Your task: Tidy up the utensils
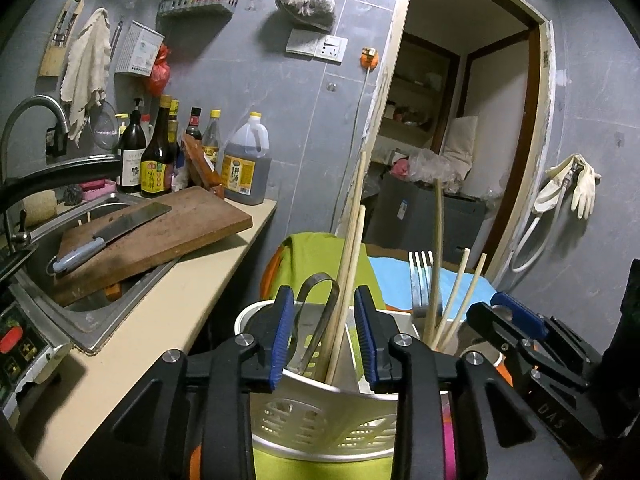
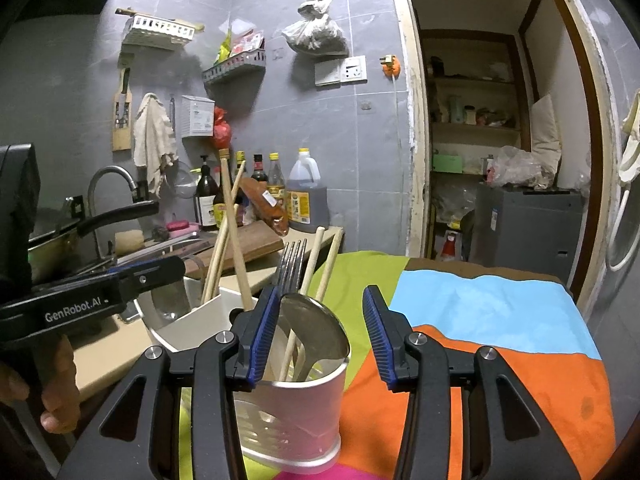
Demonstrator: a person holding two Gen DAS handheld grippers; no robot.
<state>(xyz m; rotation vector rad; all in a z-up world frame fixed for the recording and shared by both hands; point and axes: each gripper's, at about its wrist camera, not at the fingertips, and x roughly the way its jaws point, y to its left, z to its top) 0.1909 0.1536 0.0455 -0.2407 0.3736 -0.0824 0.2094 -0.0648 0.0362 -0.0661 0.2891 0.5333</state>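
A white slotted utensil holder (image 1: 320,416) stands on a multicoloured cloth (image 2: 480,320). It also shows in the right wrist view (image 2: 292,408). In it stand wooden chopsticks (image 1: 348,280), a metal fork (image 1: 421,280) and a metal ladle handle (image 1: 316,312). A metal spoon bowl (image 2: 316,328) and the fork (image 2: 292,264) stick up from its near compartment. My left gripper (image 1: 324,340) is open, its jaws either side of the chopsticks above the holder. My right gripper (image 2: 320,340) is open and empty, just above the holder's right side.
A counter (image 1: 168,312) lies to the left with a sink, a wooden cutting board (image 1: 160,232) bearing a cleaver (image 1: 116,232), and several sauce bottles (image 1: 156,160). A doorway (image 2: 500,140) opens to a storage room at the right.
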